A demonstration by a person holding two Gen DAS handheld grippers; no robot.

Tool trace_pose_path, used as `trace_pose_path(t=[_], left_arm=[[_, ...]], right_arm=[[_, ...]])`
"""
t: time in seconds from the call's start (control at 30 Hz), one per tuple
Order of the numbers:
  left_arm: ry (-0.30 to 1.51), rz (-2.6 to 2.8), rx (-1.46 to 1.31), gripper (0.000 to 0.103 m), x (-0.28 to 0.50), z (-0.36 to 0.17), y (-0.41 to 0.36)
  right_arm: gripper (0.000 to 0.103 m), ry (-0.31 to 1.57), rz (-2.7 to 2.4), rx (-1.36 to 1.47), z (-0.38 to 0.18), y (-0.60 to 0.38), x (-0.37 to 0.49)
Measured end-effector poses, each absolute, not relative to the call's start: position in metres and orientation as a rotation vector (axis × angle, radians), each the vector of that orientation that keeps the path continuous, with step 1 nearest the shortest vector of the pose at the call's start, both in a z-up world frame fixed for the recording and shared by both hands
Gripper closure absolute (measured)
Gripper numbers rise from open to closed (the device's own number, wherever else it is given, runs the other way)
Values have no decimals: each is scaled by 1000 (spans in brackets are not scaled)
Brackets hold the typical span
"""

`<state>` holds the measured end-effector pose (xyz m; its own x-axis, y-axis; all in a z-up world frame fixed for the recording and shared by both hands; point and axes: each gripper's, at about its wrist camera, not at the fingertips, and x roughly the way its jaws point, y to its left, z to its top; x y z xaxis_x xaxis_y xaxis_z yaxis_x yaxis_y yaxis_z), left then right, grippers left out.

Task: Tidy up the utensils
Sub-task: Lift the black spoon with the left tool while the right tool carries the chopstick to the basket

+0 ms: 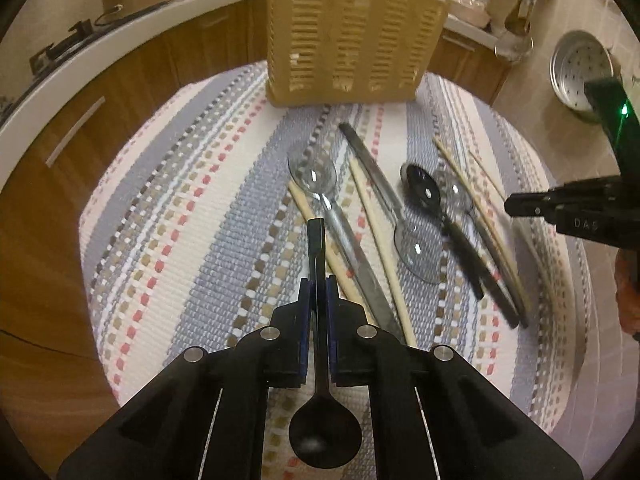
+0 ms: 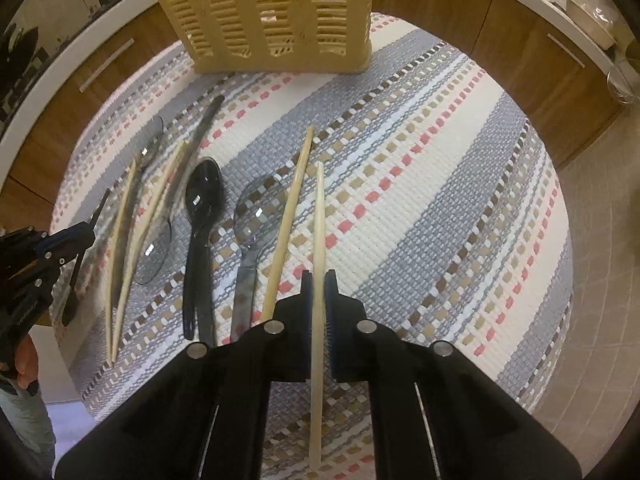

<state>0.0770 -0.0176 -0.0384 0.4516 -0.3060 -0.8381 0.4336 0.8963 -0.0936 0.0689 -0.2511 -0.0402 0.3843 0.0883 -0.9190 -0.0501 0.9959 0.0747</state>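
My left gripper point(image 1: 319, 288) is shut on a black spoon point(image 1: 324, 436), bowl toward the camera, handle pointing forward above the striped cloth. My right gripper point(image 2: 319, 284) is shut on a pale chopstick point(image 2: 319, 208), held lengthwise over the cloth. A tan slotted utensil basket point(image 1: 344, 40) stands upright at the far edge of the cloth; it also shows in the right wrist view point(image 2: 260, 12). Loose on the cloth lie clear spoons point(image 1: 312, 178), another black spoon point(image 1: 424, 190), a dark knife point(image 1: 372, 172) and several chopsticks point(image 2: 288, 216).
The round table wears a striped woven cloth point(image 1: 180, 220). Wooden cabinets and a white counter point(image 1: 80, 68) curve behind it, with a pot on top. A metal steamer pan point(image 1: 580, 68) stands at the right. The right gripper point(image 1: 520, 204) shows at the left view's right edge.
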Motion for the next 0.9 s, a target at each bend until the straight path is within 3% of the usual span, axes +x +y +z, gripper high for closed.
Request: trace_pose_path(t=[0.5,0.9], left_arm=[[567,-485,-96,98,56,41,10],[273,-507,-204,98,127,129,-13]], right_arm=[[98,688,201,160,43,-268,-6],[98,377,179,85,133,-256,68]])
